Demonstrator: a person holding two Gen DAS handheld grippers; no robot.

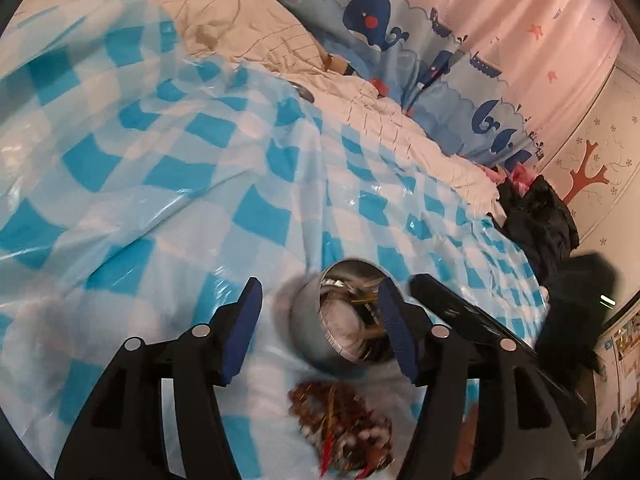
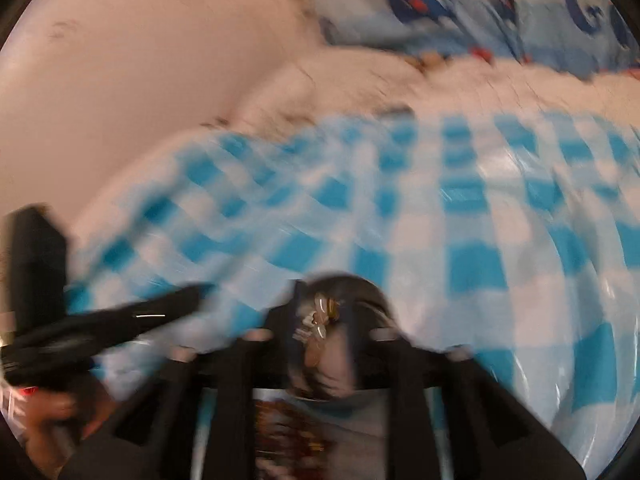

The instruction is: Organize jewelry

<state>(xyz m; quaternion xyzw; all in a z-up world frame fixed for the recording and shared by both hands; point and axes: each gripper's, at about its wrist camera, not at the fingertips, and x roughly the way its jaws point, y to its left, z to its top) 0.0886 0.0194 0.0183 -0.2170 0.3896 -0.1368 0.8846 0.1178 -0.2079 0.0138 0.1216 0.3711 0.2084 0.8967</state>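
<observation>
Tangled bead jewelry (image 1: 340,428) lower centre beneath spread left gripper (image 1: 320,332); steel bowl (image 1: 344,316) tipped between fingers; blurred right gripper (image 2: 320,320) seemingly pinching a trinket (image 2: 318,320); spill risk from tilt

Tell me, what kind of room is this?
Probably a child's bedroom: a rumpled quilt, a whale-print curtain and a tree wall sticker. A checked plastic sheet covers the bed.

Soft pinkish daylight; right view motion-blurred.
</observation>
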